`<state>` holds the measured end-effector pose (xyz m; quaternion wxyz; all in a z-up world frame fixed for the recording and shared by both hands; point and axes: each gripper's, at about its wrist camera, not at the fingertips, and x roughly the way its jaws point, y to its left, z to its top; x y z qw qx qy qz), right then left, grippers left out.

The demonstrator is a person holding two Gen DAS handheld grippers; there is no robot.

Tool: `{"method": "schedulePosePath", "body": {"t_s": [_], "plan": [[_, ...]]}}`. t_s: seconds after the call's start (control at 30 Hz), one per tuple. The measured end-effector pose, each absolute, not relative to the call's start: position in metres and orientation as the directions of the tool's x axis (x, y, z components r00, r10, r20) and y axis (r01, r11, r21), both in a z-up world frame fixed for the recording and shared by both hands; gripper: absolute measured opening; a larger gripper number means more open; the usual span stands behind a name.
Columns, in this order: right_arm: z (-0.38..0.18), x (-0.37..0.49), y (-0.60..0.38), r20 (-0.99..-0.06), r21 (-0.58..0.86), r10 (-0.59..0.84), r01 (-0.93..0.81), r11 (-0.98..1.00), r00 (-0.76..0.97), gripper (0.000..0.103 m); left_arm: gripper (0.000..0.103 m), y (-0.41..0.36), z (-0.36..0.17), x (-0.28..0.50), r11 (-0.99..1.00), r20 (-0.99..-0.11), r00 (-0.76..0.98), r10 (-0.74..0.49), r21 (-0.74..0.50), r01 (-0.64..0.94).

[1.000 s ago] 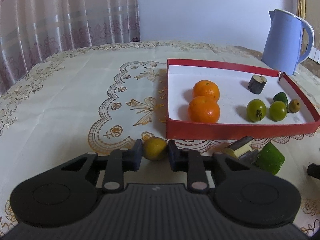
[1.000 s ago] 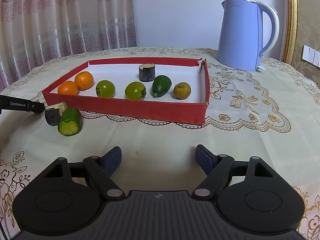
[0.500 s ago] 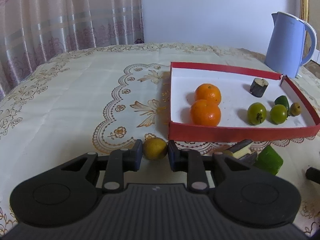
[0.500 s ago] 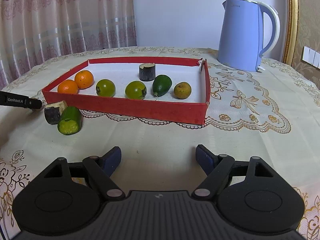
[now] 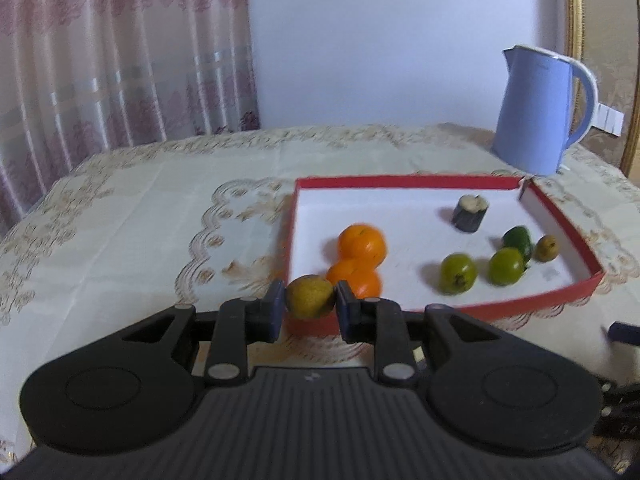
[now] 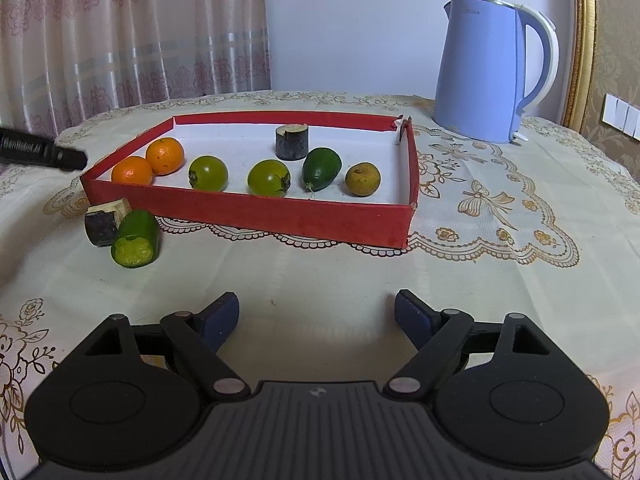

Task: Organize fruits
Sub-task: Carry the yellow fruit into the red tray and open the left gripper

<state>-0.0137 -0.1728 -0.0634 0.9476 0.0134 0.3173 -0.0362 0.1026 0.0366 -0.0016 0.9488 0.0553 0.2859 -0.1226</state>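
Yellow-brown little fruit [image 5: 310, 295], clenched tight in the left tongs [image 5: 308, 306]. Up off the worktop [image 6: 320, 272] now, not down on the cloth like a moment ago; raised to about the top of the near wall of the red box [image 6: 280, 220]. Picked up for good, then, and likely ready to go over the wall and in.

Right tongs [image 6: 316, 316] low over bare cloth, spread wide, just been opening a bit more, nothing between them.

Just past those, out on the cloth by the box's near left corner: a cut green piece [image 6: 135, 239] touching a dark stub [image 6: 105, 222]. Both not yet put away.

Then inside the box, left to right: two oranges [image 6: 165, 156] side by side, two round green fruits [image 6: 208, 173], a dark green egg-shaped fruit [image 6: 322, 168], and a second yellow-brown fruit [image 6: 363, 178] like the held one. Behind those, near the back wall, another stub [image 6: 292, 142], standing up. Plenty of white floor left. Probably best dropped beside its twin at the right end.

Farthest back, a blue kettle [image 6: 492, 72], then the curtain [image 6: 120, 32].
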Motion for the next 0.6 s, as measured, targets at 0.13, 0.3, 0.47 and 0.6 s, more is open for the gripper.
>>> {"method": "schedulePosePath", "body": {"t_s": [0.13,0.3,0.47,0.6], "plan": [[-0.063,-0.014,-0.173,-0.602,0.003,-0.06,0.077,0.997,0.796,0.086,0.024,0.021,0.004,0.114,0.955,-0.555,0.801,-0.227,0.034,0.294],[-0.064,-0.013,-0.173,-0.605,0.005,-0.054,0.072,0.997,0.795,0.088,0.024,-0.004,0.008,0.138,0.945,-0.565,0.784,-0.256,0.022,0.325],[-0.064,-0.013,-0.173,-0.605,0.006,-0.053,0.072,0.997,0.794,0.089,0.024,-0.031,0.006,0.168,0.941,-0.586,0.767,-0.26,0.026,0.339],[-0.064,-0.013,-0.172,-0.605,0.007,-0.053,0.071,0.997,0.794,0.09,0.024,-0.049,0.0,0.195,0.939,-0.621,0.737,-0.265,0.006,0.343]]}}
